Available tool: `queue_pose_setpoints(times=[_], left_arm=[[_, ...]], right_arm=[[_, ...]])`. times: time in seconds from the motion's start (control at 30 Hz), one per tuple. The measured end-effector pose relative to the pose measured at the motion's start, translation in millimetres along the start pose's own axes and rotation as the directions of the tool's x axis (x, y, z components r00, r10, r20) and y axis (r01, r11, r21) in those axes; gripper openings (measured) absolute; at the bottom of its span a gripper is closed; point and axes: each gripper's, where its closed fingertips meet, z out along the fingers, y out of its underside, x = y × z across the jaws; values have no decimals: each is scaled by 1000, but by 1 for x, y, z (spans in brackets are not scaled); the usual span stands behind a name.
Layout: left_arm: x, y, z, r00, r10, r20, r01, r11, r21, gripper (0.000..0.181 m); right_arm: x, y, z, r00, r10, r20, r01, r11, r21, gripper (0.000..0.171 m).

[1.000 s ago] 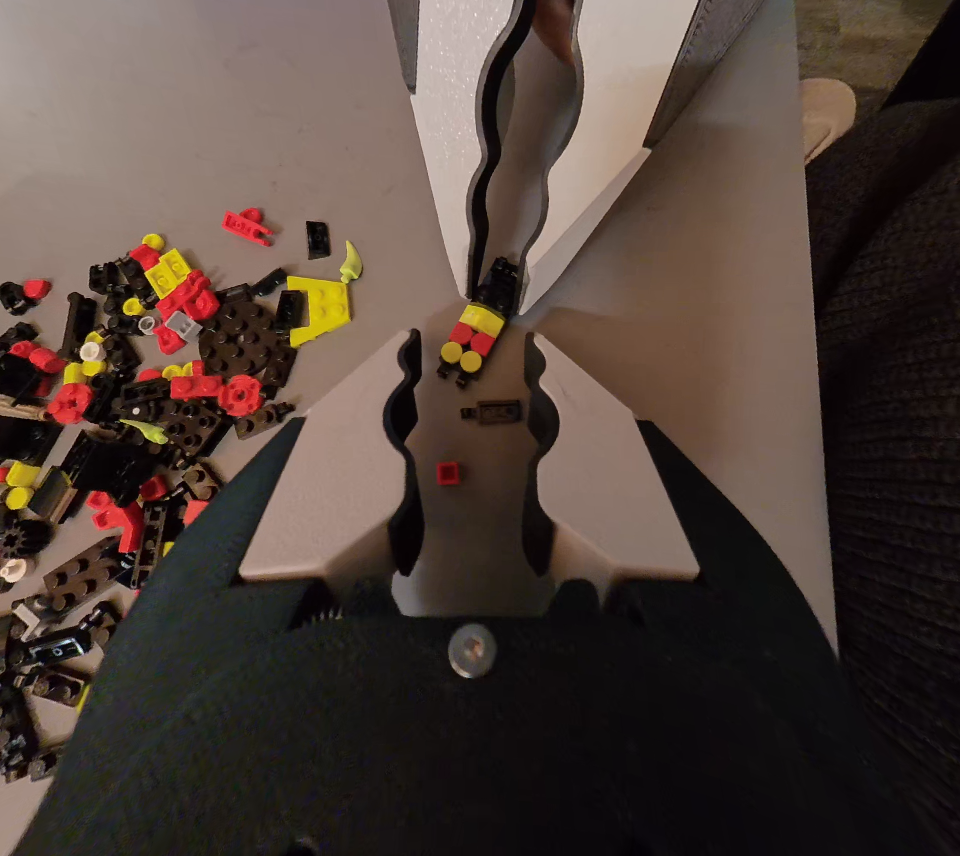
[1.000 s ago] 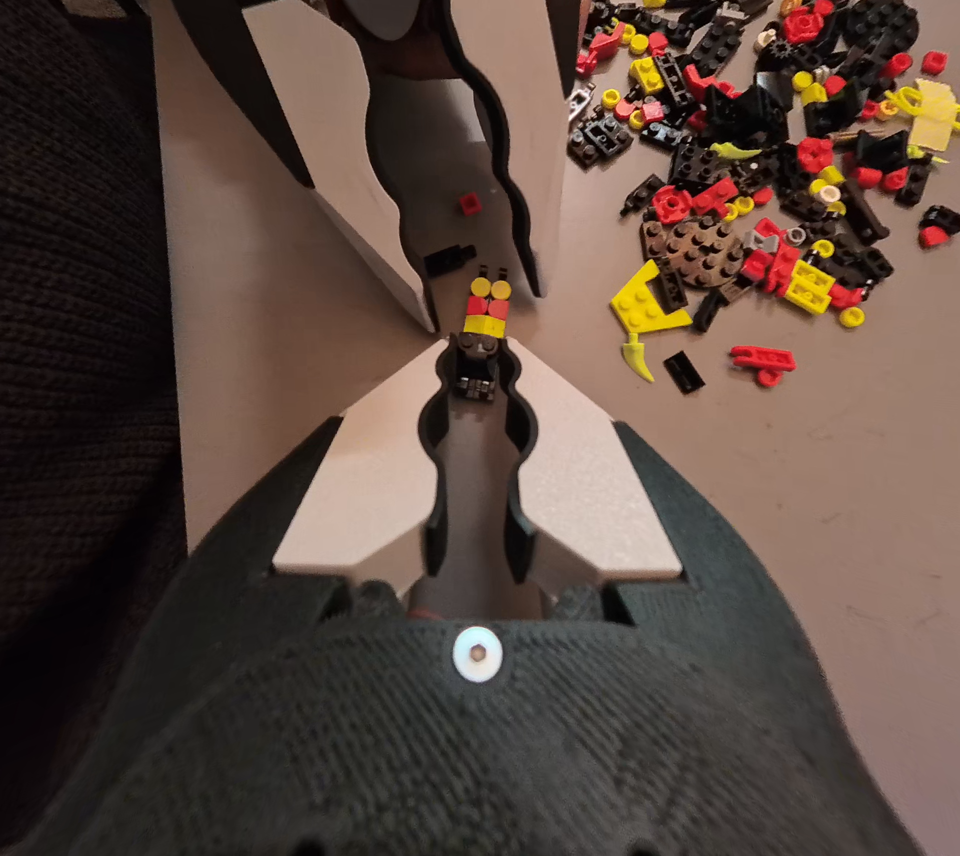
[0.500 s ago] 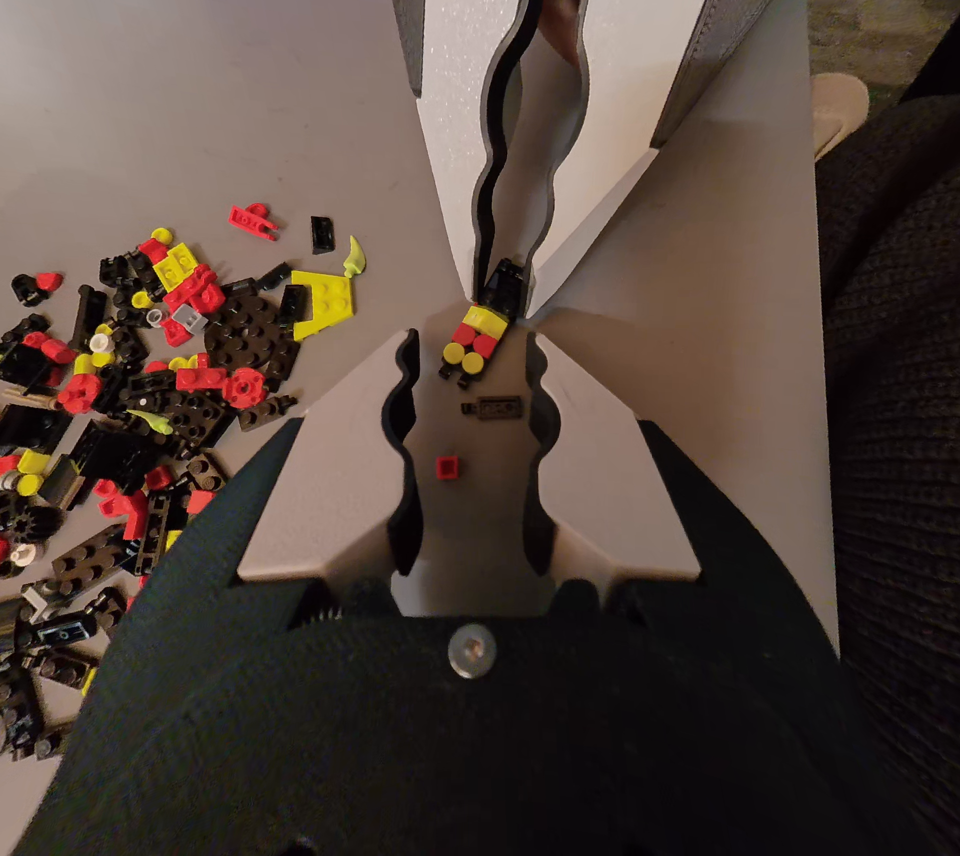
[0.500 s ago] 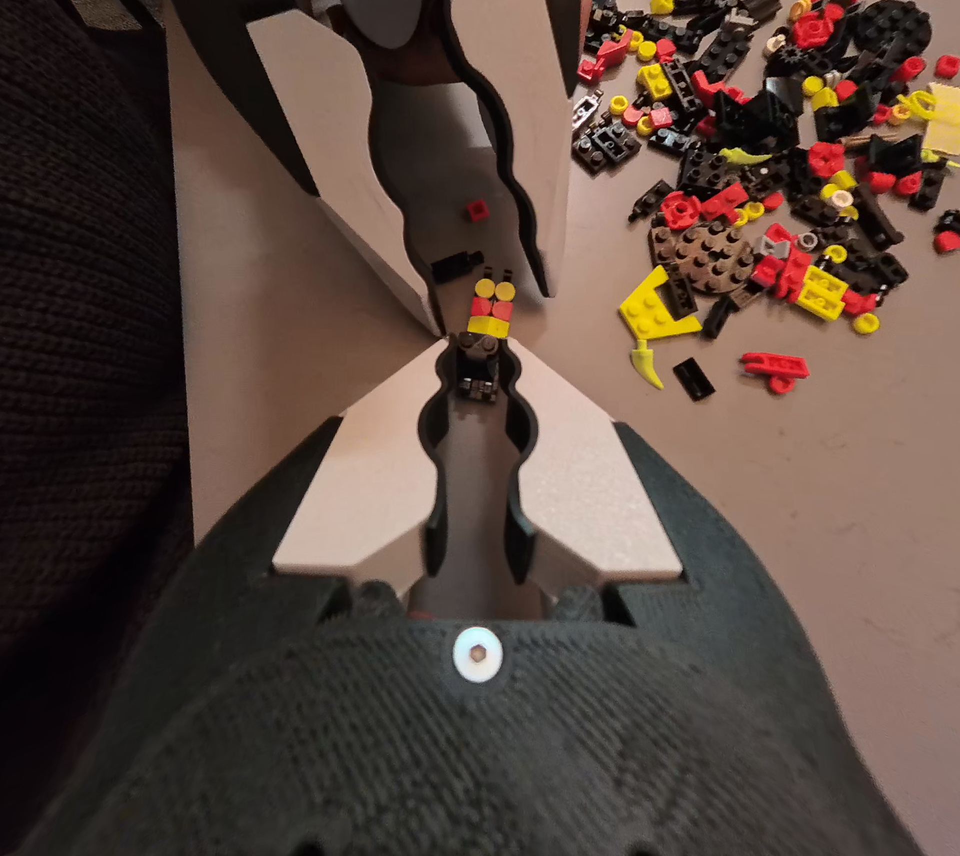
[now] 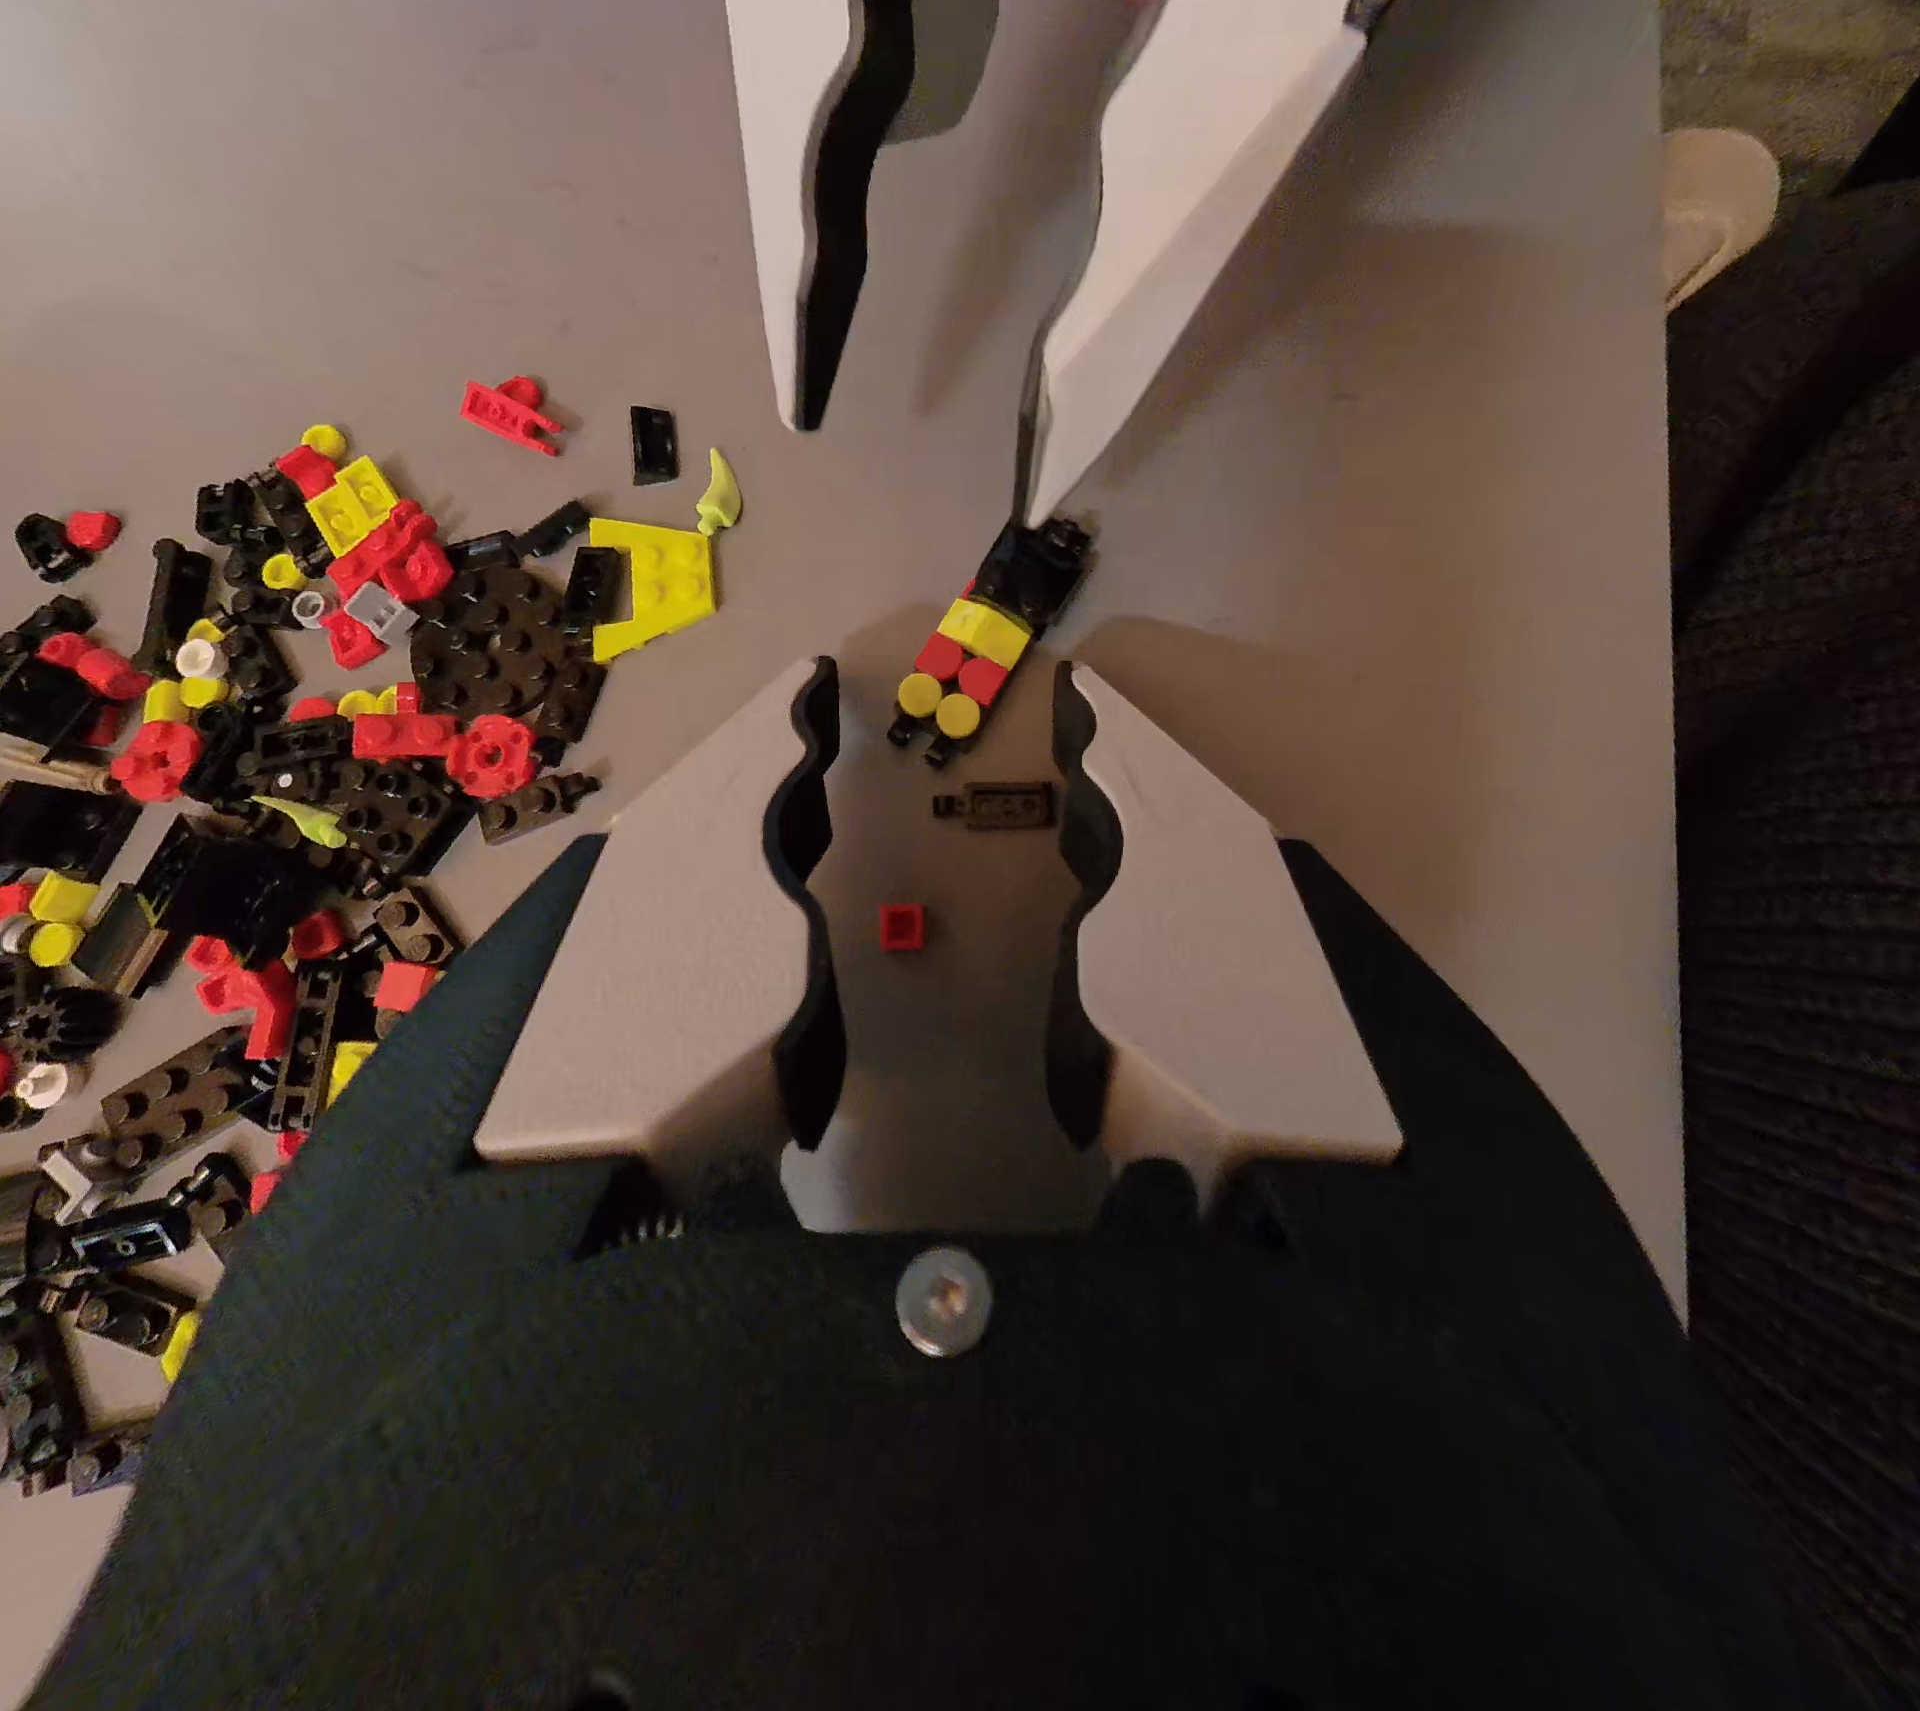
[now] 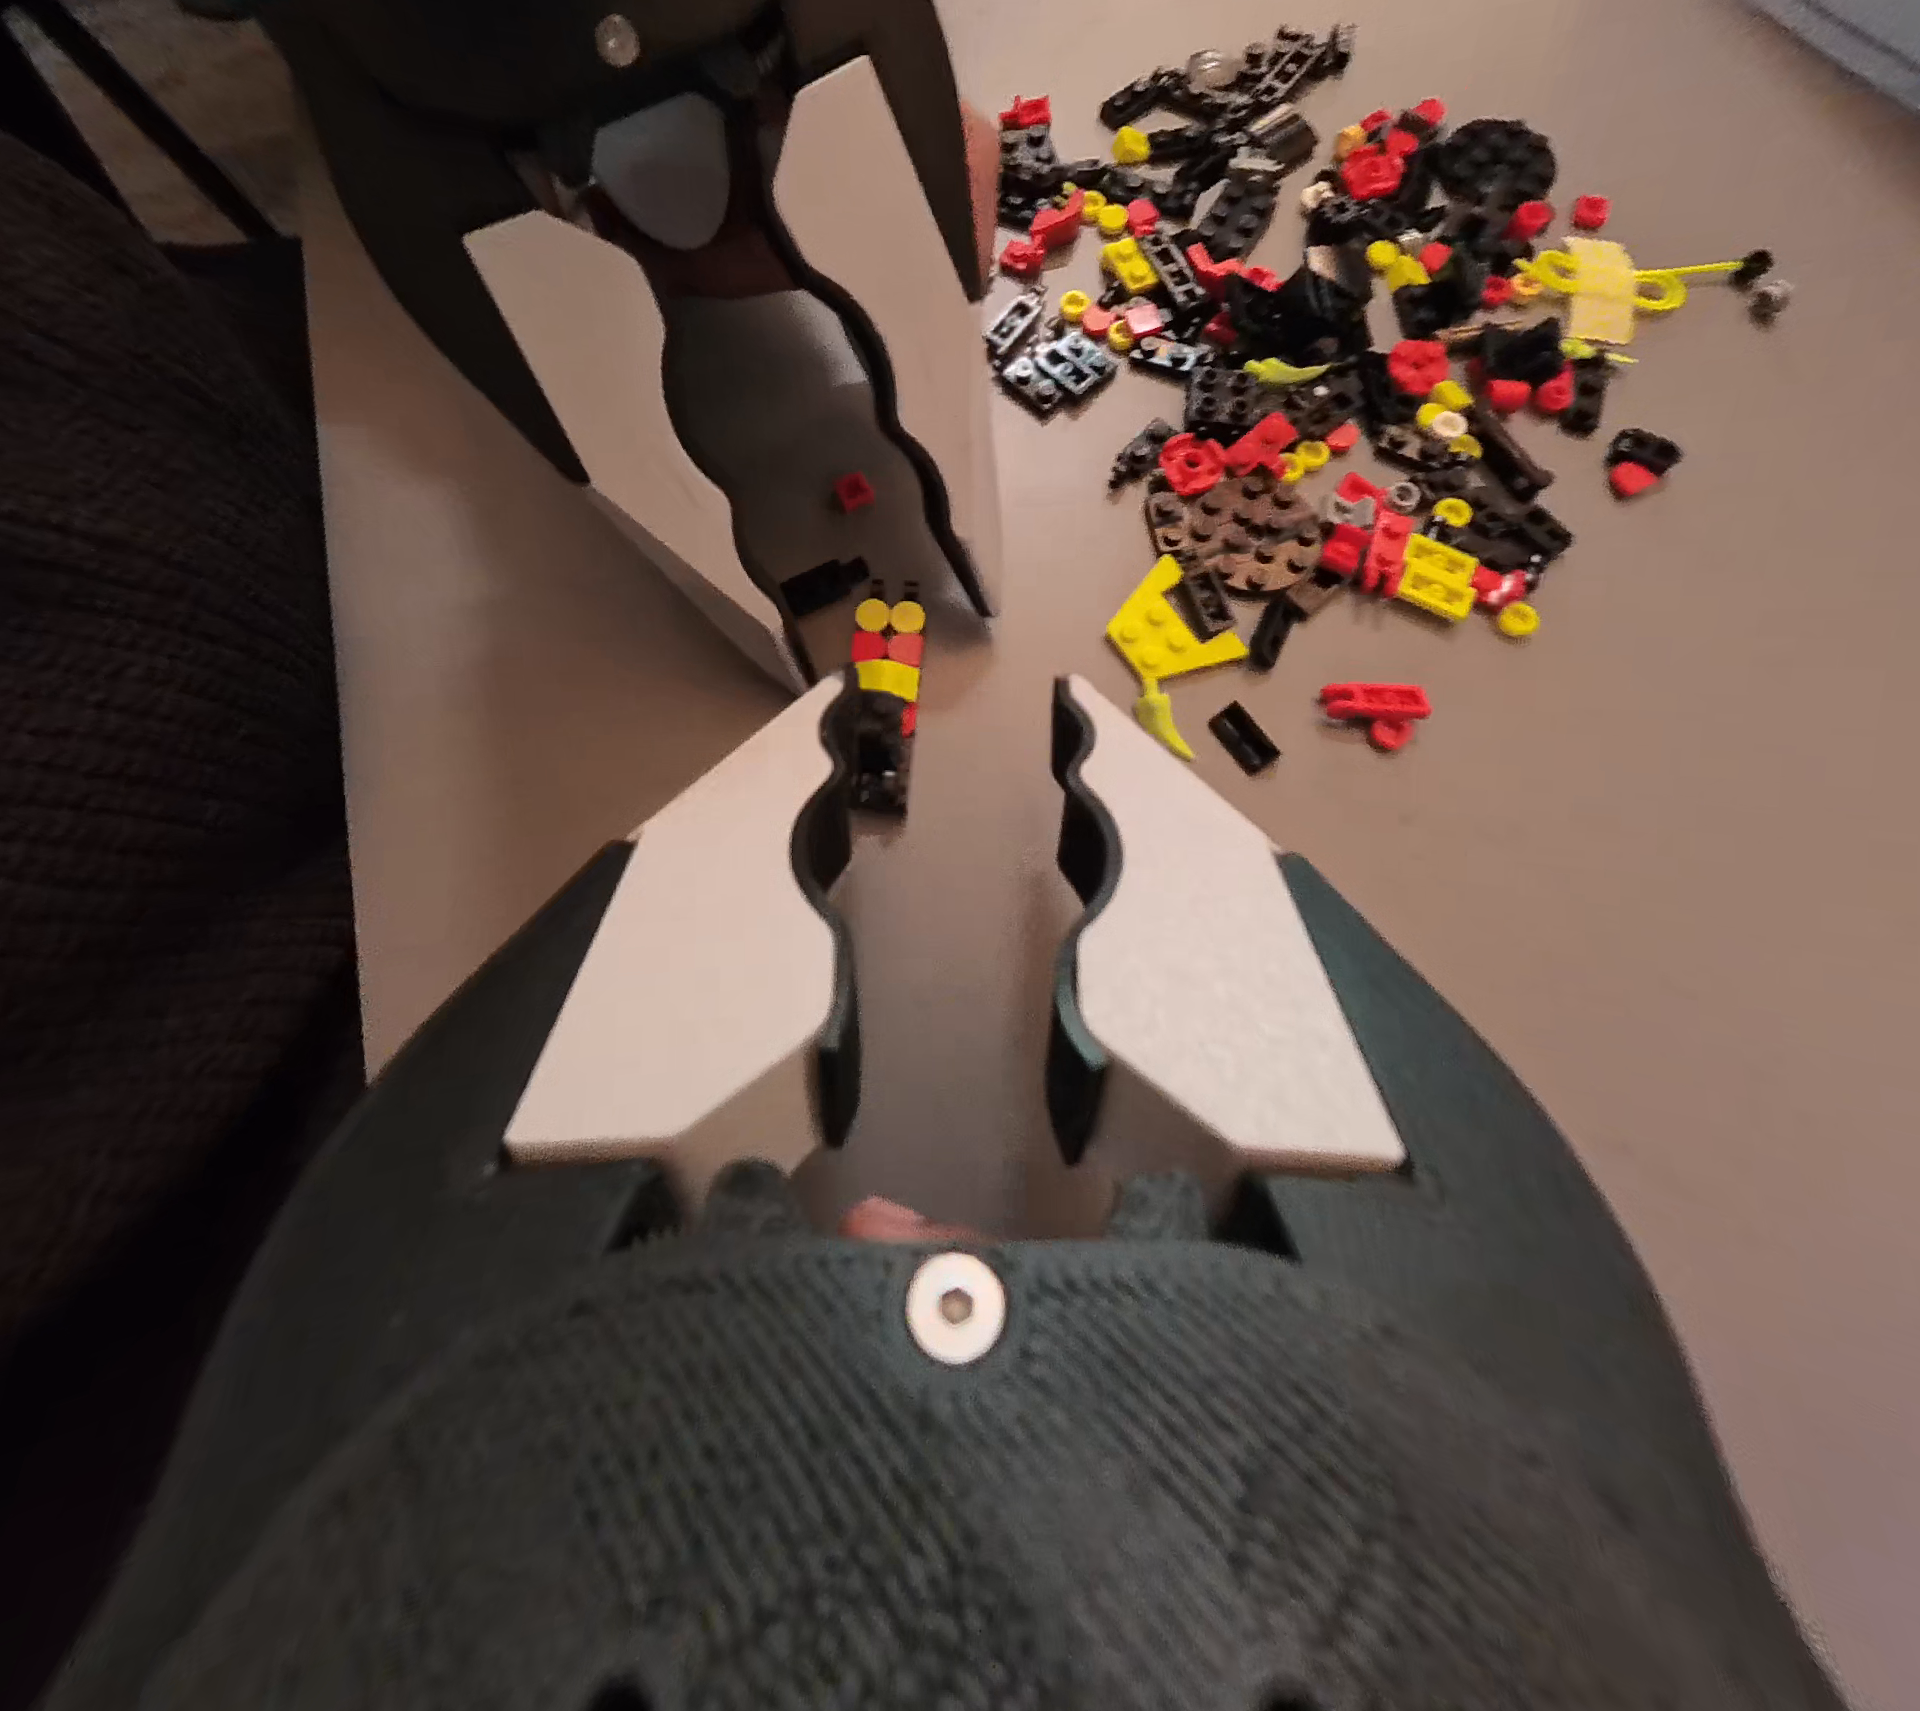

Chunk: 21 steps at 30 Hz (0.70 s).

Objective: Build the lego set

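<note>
A small built piece [image 5: 982, 638] of black, yellow and red bricks lies on the pale table, between the tips of both grippers. My right gripper [image 6: 945, 690] is open; the piece [image 6: 883, 716] lies beside its left finger, unclamped. My left gripper [image 5: 945, 674] is open and empty, facing the right one, with the piece just beyond its tips. A small black plate [image 5: 1003, 804] and a red one-stud brick [image 5: 902, 926] lie on the table between the left gripper's fingers [image 6: 935, 373]. The right gripper [image 5: 920, 456] shows at the top of the left wrist view.
A pile of loose black, red and yellow pieces [image 5: 312, 726] lies to one side, also in the right wrist view [image 6: 1351, 373]. A yellow wedge plate [image 5: 655, 581] sits at its near edge. The table edge [image 5: 1662, 830] borders a person's dark clothing [image 5: 1818, 934].
My right gripper has opened and let go of the built piece, which now lies on the table. The right gripper has also drawn back and up. The left gripper has barely moved.
</note>
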Motion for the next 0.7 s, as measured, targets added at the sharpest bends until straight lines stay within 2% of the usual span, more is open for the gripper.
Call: queue_pose_setpoints(times=[0.17,0.7], left_arm=[[1,0,0,1000,11,4,-11,1000,1,36],[4,4,-5,1000,22,-4,-22,1000,-1,21]], right_arm=[[-3,-5,-6,1000,-1,-5,1,1000,18,28],[-21,16,16,997,-70,9,71,989,-129,26]])
